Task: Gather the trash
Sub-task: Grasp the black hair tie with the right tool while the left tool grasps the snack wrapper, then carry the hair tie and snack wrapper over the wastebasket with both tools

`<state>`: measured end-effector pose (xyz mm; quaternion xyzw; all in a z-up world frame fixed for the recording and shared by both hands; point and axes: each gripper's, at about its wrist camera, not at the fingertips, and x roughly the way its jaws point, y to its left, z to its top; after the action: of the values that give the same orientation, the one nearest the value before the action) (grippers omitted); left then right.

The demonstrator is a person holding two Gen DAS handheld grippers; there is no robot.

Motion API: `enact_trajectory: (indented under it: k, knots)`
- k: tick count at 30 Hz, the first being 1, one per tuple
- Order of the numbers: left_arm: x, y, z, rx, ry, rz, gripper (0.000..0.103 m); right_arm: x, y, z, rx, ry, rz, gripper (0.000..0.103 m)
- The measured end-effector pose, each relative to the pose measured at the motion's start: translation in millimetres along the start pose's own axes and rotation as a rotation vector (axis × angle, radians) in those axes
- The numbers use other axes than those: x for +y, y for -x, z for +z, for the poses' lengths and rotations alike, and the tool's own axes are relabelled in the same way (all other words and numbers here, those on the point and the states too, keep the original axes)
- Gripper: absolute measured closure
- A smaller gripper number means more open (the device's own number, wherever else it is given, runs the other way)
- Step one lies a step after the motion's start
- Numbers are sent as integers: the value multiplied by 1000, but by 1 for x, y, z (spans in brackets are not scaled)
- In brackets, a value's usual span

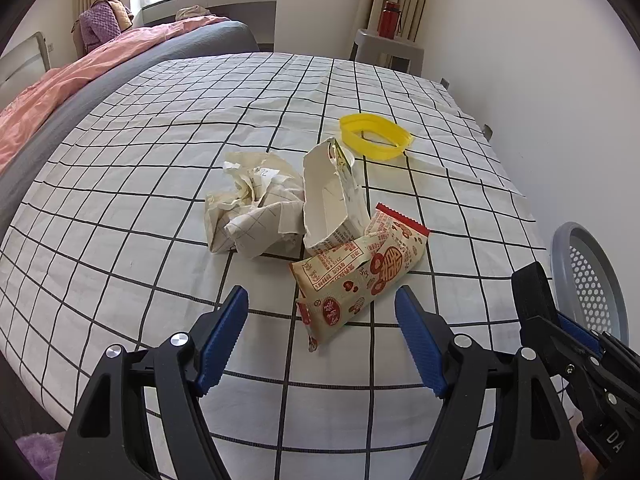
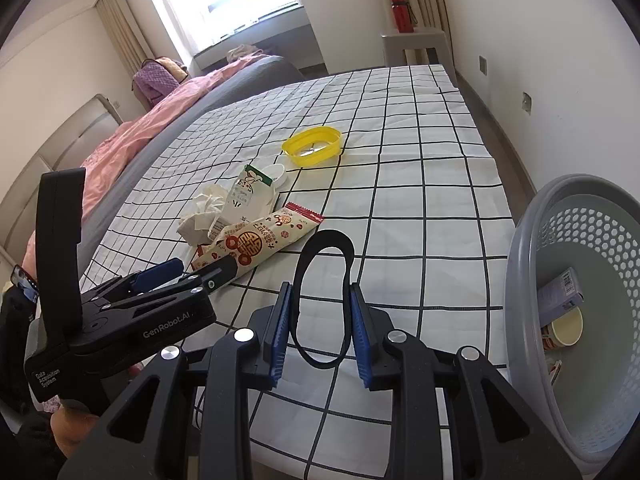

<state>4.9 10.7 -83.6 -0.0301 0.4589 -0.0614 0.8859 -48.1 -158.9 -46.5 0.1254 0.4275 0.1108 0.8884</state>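
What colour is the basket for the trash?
Grey, with small holes in its wall; clearest in the right wrist view.

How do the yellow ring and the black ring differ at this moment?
The yellow ring lies flat on the checked cloth, far side of the trash pile; the black ring is off the cloth, standing on edge. The yellow ring is untouched and keeps a broad oval; the black ring is squeezed narrow between the pads of the right gripper, which is shut on it. The yellow ring has a taller wall; the black one looks thinner. Both are open plastic-looking bands.
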Motion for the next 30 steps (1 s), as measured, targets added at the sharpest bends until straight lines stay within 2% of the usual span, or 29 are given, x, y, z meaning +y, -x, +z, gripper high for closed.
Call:
enact_trajectory:
  k: [4,7,9,11,15,30]
  knots:
    - [2,-3,1,2,25,-43,34,-2,1,0,-3,-3,7,75]
    - [0,-5,1,14,23,-67,54,-4,2,0,-6,-5,8,75]
    - [-2,-7,-1,24,13,-66,73,-5,3,0,-7,-7,10,75]
    - [-3,-7,-3,26,8,-69,83,-5,4,1,-10,-9,11,75]
    - [-5,-1,-5,13,-6,-68,94,-7,6,0,-15,-11,13,75]
    - [-10,44,-19,-62,-42,-75,94,-13,18,-4,-42,-19,-9,75]
